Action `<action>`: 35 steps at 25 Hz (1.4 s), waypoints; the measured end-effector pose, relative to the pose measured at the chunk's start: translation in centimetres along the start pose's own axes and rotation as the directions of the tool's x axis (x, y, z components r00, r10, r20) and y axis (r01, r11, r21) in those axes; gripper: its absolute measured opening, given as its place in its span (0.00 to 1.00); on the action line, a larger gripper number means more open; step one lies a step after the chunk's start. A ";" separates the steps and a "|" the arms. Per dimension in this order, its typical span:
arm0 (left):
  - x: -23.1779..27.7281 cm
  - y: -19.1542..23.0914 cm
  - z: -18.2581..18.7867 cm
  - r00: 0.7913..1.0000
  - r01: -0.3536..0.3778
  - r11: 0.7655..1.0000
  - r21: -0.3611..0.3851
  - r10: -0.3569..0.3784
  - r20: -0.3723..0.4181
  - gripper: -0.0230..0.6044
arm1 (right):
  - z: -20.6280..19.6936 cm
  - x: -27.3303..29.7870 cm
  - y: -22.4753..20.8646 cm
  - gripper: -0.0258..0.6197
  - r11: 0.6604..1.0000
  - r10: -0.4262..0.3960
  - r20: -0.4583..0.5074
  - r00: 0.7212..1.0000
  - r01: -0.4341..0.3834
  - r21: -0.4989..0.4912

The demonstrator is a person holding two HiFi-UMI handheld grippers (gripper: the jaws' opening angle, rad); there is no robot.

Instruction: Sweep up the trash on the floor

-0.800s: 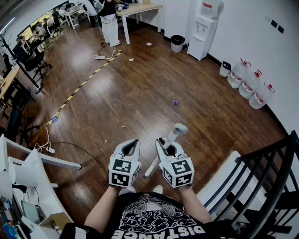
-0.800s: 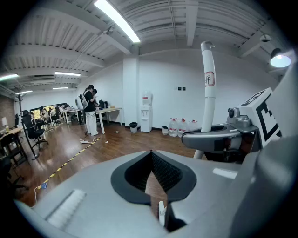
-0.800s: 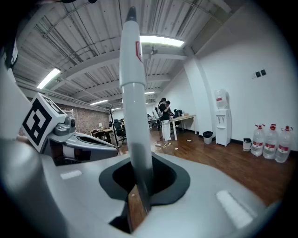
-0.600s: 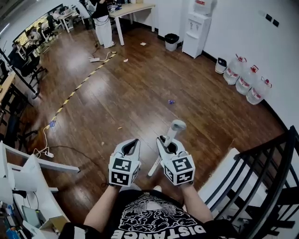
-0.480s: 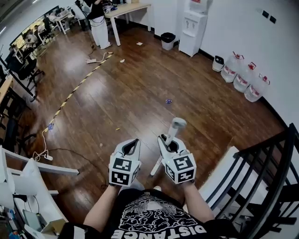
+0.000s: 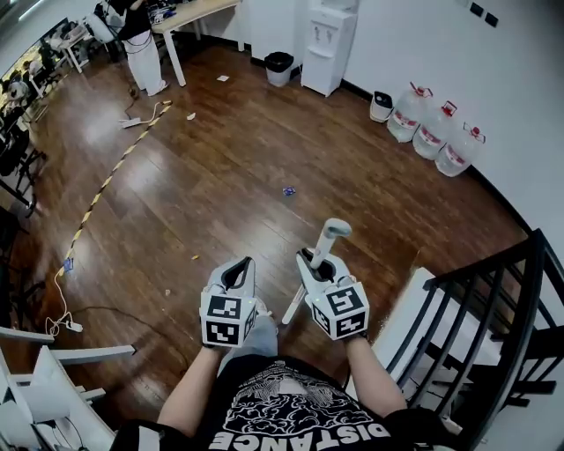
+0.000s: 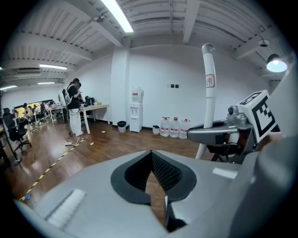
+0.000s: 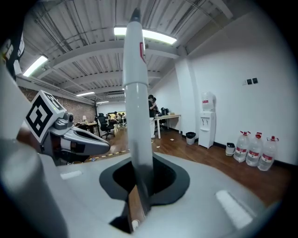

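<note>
In the head view my right gripper (image 6: pixel 317 262) is shut on a white upright handle (image 6: pixel 330 238), whose shaft slants down to the floor by my feet. My left gripper (image 6: pixel 241 267) hangs beside it, shut and empty. A blue scrap of trash (image 6: pixel 288 190) lies on the wood floor ahead, with small crumbs (image 6: pixel 196 257) nearer left and white paper bits (image 6: pixel 190 115) far off. In the right gripper view the handle (image 8: pixel 137 93) rises between the jaws of the right gripper (image 8: pixel 139 186). The left gripper view shows the left gripper (image 7: pixel 151 160) with pads together and the handle (image 7: pixel 209 88) to its right.
A water cooler (image 6: pixel 328 44), a black bin (image 6: pixel 279 62) and water jugs (image 6: pixel 432 132) line the far wall. A black stair railing (image 6: pixel 493 335) stands close at right. Yellow-black floor tape (image 6: pixel 106 185), a power strip (image 6: pixel 132 121), a table (image 6: pixel 189 13) and a person (image 6: pixel 137 35) are at far left.
The head view has swung to the right, so the floor, cooler and blue scrap have slid left in the picture. Both grippers keep the same pose and hold.
</note>
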State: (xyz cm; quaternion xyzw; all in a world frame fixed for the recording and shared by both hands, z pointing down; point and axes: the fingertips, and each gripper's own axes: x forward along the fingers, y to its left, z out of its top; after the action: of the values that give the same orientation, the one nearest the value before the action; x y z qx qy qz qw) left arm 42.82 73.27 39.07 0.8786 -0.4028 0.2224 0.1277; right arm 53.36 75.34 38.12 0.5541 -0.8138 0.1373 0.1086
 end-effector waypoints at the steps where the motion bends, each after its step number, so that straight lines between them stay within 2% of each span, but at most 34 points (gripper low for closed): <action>1: 1.2 0.5 0.5 1.000 0.009 1.000 -0.003 -0.009 0.000 0.05 | 0.2 0.8 -0.7 0.10 1.000 -0.011 -0.006 1.000 0.011 0.002; 13: 12.0 9.7 6.4 0.997 0.079 0.996 -0.036 -0.078 0.027 0.05 | 4.6 12.8 -7.5 0.10 0.995 -0.090 -0.054 0.994 0.092 0.035; 20: 15.3 14.7 8.2 0.998 0.061 0.997 -0.053 -0.059 0.033 0.05 | 7.4 18.5 -11.1 0.09 0.993 -0.114 -0.050 0.992 0.113 -0.020; 28: 21.3 18.1 9.3 0.999 0.032 0.998 -0.058 -0.032 0.000 0.05 | 9.7 25.8 -18.0 0.09 0.989 -0.102 -0.067 0.993 0.094 -0.110; 32: 26.2 20.0 10.6 1.000 0.000 0.997 -0.073 -0.001 -0.010 0.05 | 10.1 30.3 -21.8 0.09 0.988 -0.058 -0.095 0.994 0.044 -0.148; 35: 30.8 21.0 11.7 0.999 -0.019 0.996 -0.090 0.016 -0.040 0.05 | 9.4 33.4 -25.5 0.09 0.987 -0.023 -0.153 0.988 -0.003 -0.162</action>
State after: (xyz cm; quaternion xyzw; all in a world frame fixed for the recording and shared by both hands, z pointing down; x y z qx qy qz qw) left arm 47.91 35.04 45.07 0.8638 -0.4176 0.2223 0.1732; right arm 64.79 34.08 42.96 0.5352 -0.8086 0.1127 0.2169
